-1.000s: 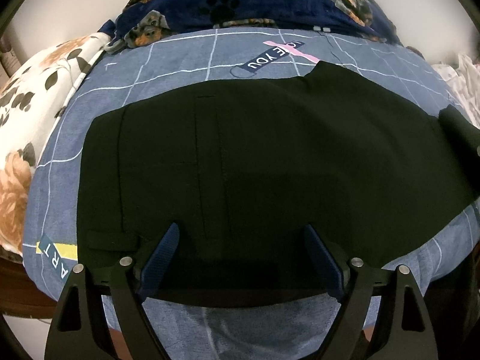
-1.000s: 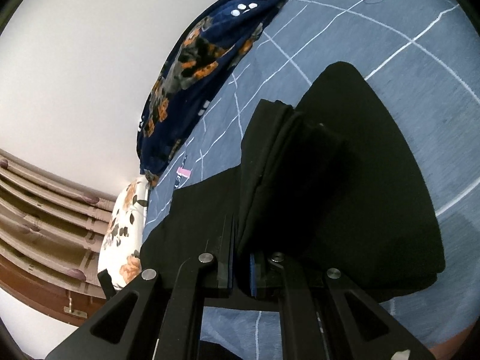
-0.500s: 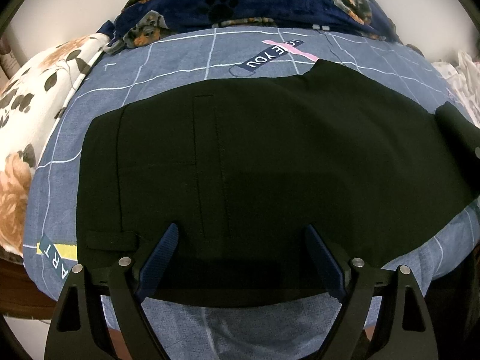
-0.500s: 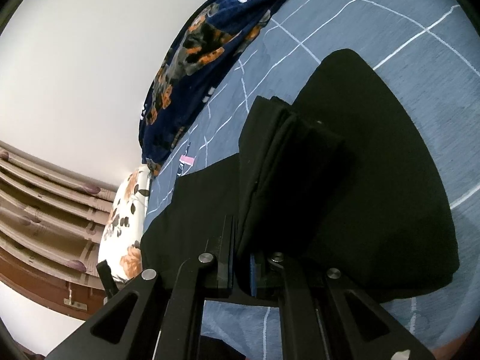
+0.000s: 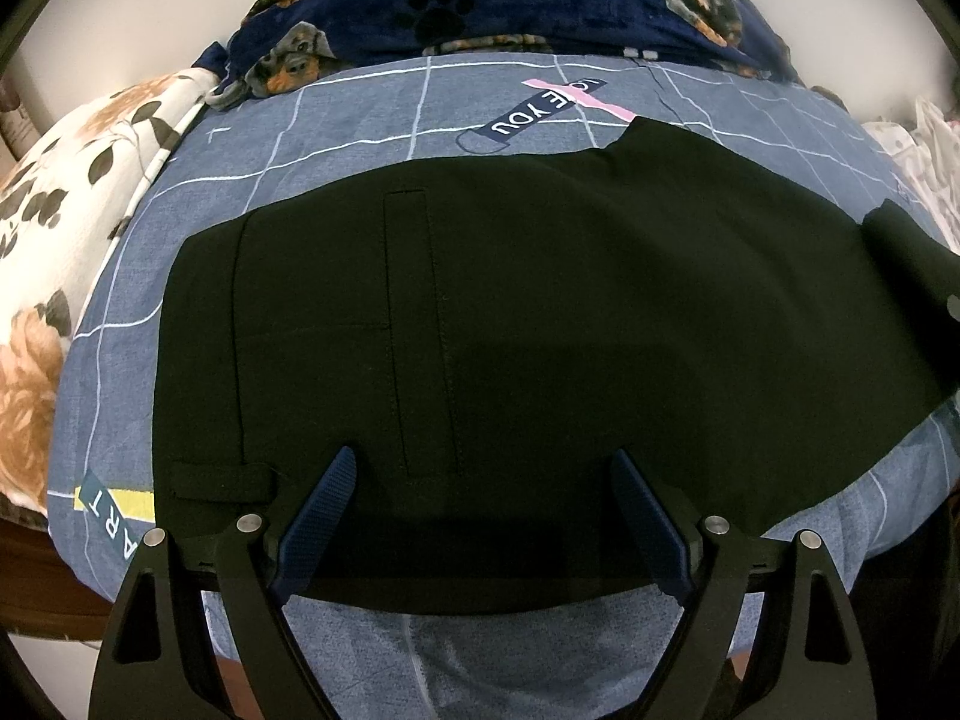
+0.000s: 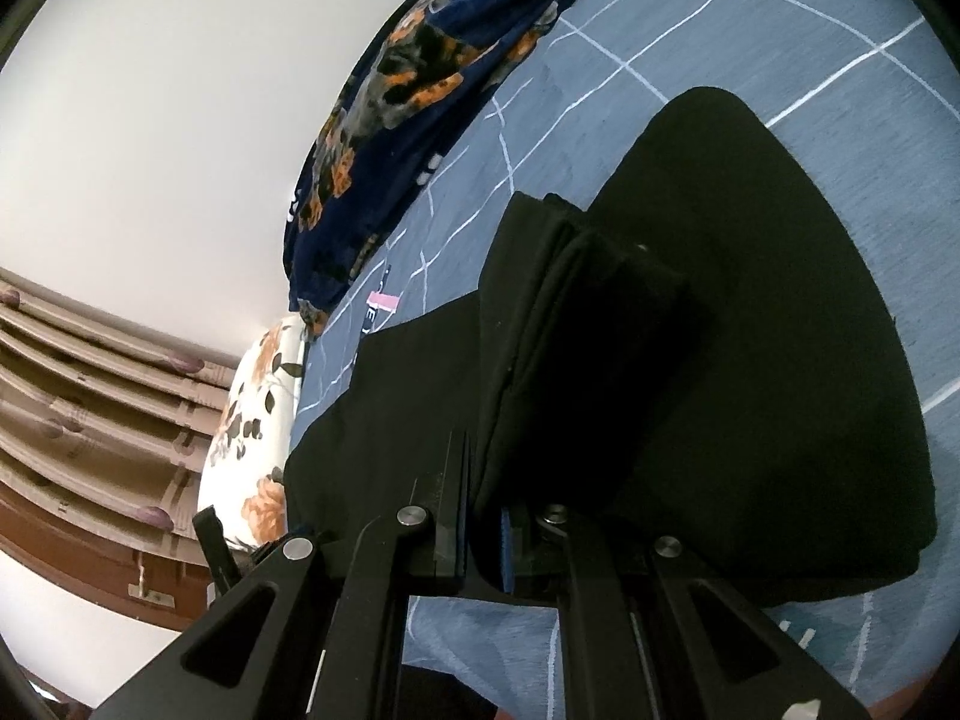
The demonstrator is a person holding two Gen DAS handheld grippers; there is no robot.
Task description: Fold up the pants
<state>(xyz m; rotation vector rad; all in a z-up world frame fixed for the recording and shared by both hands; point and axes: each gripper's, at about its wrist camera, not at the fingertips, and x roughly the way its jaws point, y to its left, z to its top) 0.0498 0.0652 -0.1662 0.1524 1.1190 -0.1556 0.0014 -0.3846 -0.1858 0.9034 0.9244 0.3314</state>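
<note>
The bed (image 5: 372,120) carries my black pants (image 5: 540,312), spread flat across the blue sheet with the waistband toward its left edge, near the floral pillow (image 5: 54,192). My right gripper (image 6: 480,540) is clamped on the bunched leg end (image 6: 576,324), lifted off the sheet. To fold well, I should carry it low and straight toward the waistband, edges matched. My left gripper (image 5: 480,516) hangs spread wide over the near edge, holding nothing. Since a second ago the right has swung a little; the left has barely moved.
</note>
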